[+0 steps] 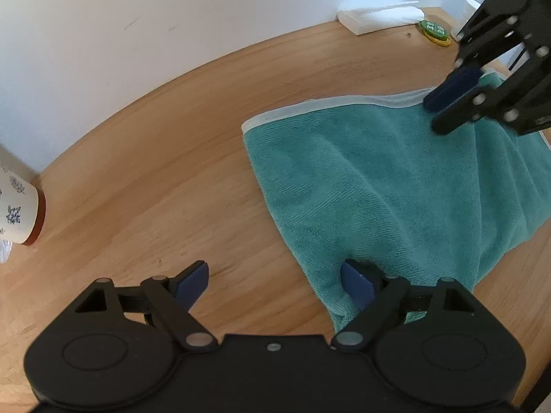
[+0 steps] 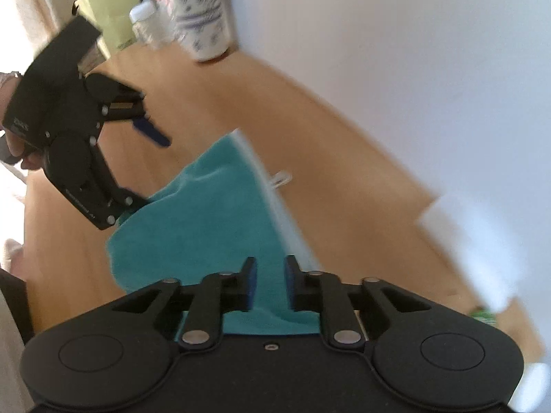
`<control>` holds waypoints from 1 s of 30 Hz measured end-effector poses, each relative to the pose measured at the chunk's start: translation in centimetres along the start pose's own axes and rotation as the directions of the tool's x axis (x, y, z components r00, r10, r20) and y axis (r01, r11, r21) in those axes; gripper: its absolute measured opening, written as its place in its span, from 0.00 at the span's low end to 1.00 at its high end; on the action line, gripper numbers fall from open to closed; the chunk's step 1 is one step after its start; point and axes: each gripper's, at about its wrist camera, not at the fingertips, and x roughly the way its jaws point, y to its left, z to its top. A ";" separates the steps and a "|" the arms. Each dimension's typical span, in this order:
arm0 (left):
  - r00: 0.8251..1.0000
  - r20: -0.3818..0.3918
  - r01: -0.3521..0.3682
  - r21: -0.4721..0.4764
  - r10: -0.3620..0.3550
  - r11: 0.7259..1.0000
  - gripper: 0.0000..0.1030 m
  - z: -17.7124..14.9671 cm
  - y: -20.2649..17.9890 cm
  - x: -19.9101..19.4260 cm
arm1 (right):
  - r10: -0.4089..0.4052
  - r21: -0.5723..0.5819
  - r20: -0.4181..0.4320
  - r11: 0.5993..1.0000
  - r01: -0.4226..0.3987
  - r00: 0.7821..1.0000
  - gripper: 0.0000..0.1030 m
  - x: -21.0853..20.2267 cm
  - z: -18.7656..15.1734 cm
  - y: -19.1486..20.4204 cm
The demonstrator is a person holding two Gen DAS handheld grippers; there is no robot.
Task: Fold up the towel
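Observation:
A teal towel point(image 1: 396, 179) with a white hem lies rumpled on the wooden table point(image 1: 155, 189). My left gripper point(image 1: 275, 282) is open wide at the towel's near corner. Its right finger point(image 1: 358, 285) is tucked against the cloth there, while the left finger rests over bare wood. My right gripper point(image 1: 447, 103) hovers at the towel's far hemmed edge. In the blurred right wrist view its jaws point(image 2: 270, 284) stand a narrow gap apart, with the towel point(image 2: 206, 213) showing below them and nothing pinched. The left gripper point(image 2: 148, 168) appears there at the towel's far corner.
A white wall borders the table. A flower-patterned jar point(image 1: 20, 206) stands at the left. A white box point(image 1: 375, 17), a green-and-yellow object point(image 1: 435, 31) and a white cup point(image 1: 471, 10) sit at the back right. A yellow-green bag point(image 2: 113, 17) stands by the jar point(image 2: 203, 17).

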 end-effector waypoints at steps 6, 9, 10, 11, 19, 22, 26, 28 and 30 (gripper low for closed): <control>1.000 0.001 -0.007 0.010 0.007 1.000 0.85 0.1 -0.4 0.1 | -0.089 0.063 -0.008 0.994 0.090 0.996 0.05 1.1 -0.4 -1.7; 1.000 -0.004 -0.011 0.018 0.011 1.000 0.87 0.3 -0.5 0.3 | -0.129 0.051 -0.006 0.990 0.129 0.992 0.07 1.1 -0.5 -1.4; 1.000 -0.006 -0.012 0.018 0.012 1.000 0.87 0.4 -0.5 0.3 | -0.143 0.052 -0.007 0.988 0.143 0.990 0.07 1.0 -0.4 -1.3; 1.000 -0.009 -0.011 0.018 0.012 1.000 0.87 0.5 -0.6 0.3 | -0.147 0.052 -0.006 0.988 0.147 0.989 0.08 0.9 -0.4 -1.2; 0.999 -0.005 -0.031 0.058 0.032 0.998 0.87 0.8 -1.5 0.5 | -0.250 0.094 0.055 0.965 0.244 0.967 0.14 -4.1 -3.0 3.4; 0.999 -0.001 -0.037 0.067 0.038 0.997 0.86 0.9 -1.8 0.4 | -0.245 0.120 -0.041 0.961 0.248 0.969 0.14 -4.3 -6.0 5.4; 0.999 -0.018 0.033 0.003 -0.033 0.999 0.75 0.2 -0.7 0.4 | -0.270 0.230 -0.096 0.930 0.285 0.958 0.17 -4.3 -9.5 6.8; 0.997 -0.030 0.064 -0.046 -0.066 0.997 0.74 -0.1 0.0 0.3 | -0.263 0.285 -0.084 0.918 0.276 0.961 0.26 -4.6 -10.1 7.3; 0.991 -0.022 0.127 -0.102 -0.130 0.987 0.74 -0.8 1.1 -0.2 | -0.290 0.357 -0.057 0.888 0.291 0.955 0.31 -5.9 -11.0 7.4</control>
